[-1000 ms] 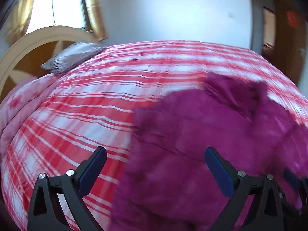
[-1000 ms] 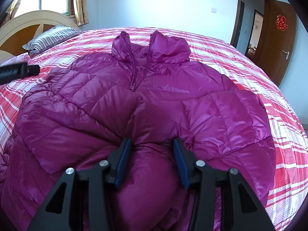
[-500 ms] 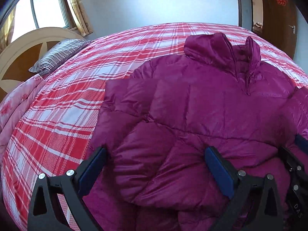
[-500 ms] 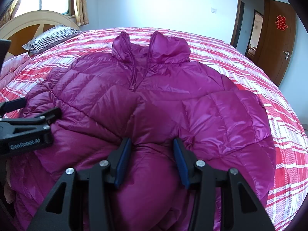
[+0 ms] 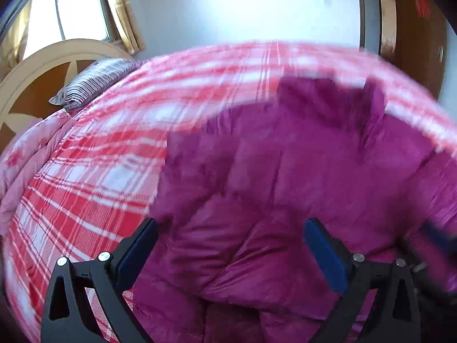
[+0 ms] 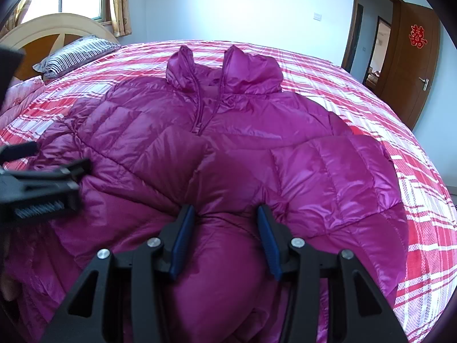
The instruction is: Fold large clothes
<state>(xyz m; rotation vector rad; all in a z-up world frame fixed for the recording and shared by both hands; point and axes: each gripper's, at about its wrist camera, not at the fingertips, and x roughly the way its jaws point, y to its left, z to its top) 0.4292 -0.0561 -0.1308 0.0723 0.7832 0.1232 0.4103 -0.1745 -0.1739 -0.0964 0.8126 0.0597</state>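
Glossy quilted magenta jacket (image 6: 228, 131) bunches, pinched in right tongs (image 6: 225, 214); left tongs (image 5: 228, 237) gape wide, empty.

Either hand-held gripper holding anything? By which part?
Right hand-held gripper pinches the magenta puffer jacket at a puffed fold near its hem. Left hand-held gripper is open, holding nothing.

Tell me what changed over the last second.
The left gripper swung in from the bedspread side over the jacket, jaws open, gripping nothing. The right gripper stayed shut on a jacket fold, and the jacket lies as before.
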